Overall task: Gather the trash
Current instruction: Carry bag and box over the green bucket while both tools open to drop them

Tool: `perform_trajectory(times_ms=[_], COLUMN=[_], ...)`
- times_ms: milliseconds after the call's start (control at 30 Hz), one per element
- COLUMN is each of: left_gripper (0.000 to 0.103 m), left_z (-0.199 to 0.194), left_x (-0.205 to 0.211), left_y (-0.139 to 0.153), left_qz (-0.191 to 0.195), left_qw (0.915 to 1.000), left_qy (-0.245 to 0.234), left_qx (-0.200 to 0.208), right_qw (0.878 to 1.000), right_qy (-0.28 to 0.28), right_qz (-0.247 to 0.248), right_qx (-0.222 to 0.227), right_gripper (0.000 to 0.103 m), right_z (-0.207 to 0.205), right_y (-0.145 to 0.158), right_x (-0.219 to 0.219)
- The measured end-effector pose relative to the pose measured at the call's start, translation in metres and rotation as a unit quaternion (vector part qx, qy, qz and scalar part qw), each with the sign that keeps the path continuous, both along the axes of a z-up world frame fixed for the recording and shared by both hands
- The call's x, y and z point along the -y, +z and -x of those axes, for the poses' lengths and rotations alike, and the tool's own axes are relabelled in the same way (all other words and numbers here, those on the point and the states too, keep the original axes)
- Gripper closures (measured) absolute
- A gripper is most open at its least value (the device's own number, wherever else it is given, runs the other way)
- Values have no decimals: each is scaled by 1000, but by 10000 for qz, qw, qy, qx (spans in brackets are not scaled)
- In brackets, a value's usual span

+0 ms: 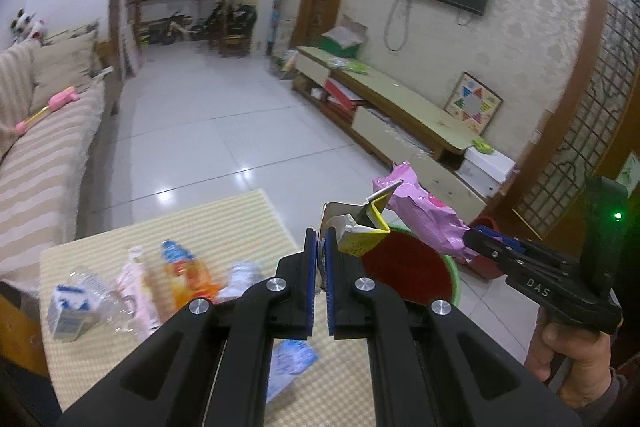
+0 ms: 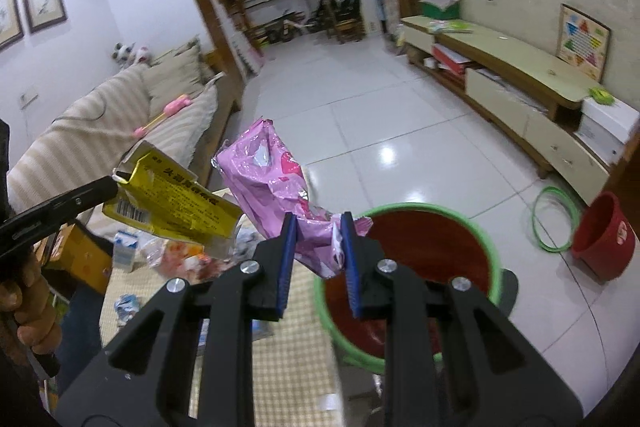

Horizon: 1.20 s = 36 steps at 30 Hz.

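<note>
We hold two pieces of trash up in the air at the desk's right edge. Our left tool is clamped on a torn yellow carton, which sticks up from between its blue pads. Our right tool is clamped on a crumpled pink bag — the bag rises up and to the left from the pads. Carton and bag sit just beside each other, above the near rim of a green bin with a dark red inside that stands on the floor beside the desk. More trash lies on the desk's checked cloth near its left edge: a blue-and-white carton, a clear bottle, an orange bottle. A blue wrapper lies under the left tool.
</note>
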<state>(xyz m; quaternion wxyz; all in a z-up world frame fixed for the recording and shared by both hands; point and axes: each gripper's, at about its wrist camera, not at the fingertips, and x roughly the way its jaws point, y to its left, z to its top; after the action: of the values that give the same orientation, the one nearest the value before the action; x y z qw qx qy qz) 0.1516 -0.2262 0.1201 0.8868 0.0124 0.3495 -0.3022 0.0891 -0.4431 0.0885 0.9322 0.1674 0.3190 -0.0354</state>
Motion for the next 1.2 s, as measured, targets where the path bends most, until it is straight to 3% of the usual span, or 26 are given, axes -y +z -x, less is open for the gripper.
perform_trajectory(times_ms=[267,533,767,1067,1133,1200], left_gripper=[102,102,101,101,98,86], left_z=[3,2,-4,-13,-15,-16], left_x=[54,96,109,118,119,121], left_y=[-5,-28,-54,-71,-73,-75], left_qz=[15,-71,-198,-238,-256,-312], left_qw=[9991,9973,9962,9948,9949,9950], left_qy=[-432,-697,-706,-699,-674,-611], left_qx=[-48,-241,-481,-695,-702,-725], right_qw=[9986,9948,9923,9920,9918,9914], right_qy=[-484,-860,-941,-842,-831,-833], right_qz=[61,-6,-56,-75,-85,-117], right_qx=[-182,-538,-801,-942,-972,-1001], right_gripper=[81,80,80,80,78,71], right_z=[16,25,22,8,5,4], right_y=[-16,-48,-78,-88,-89,-91], right_x=[43,75,87,85,85,85])
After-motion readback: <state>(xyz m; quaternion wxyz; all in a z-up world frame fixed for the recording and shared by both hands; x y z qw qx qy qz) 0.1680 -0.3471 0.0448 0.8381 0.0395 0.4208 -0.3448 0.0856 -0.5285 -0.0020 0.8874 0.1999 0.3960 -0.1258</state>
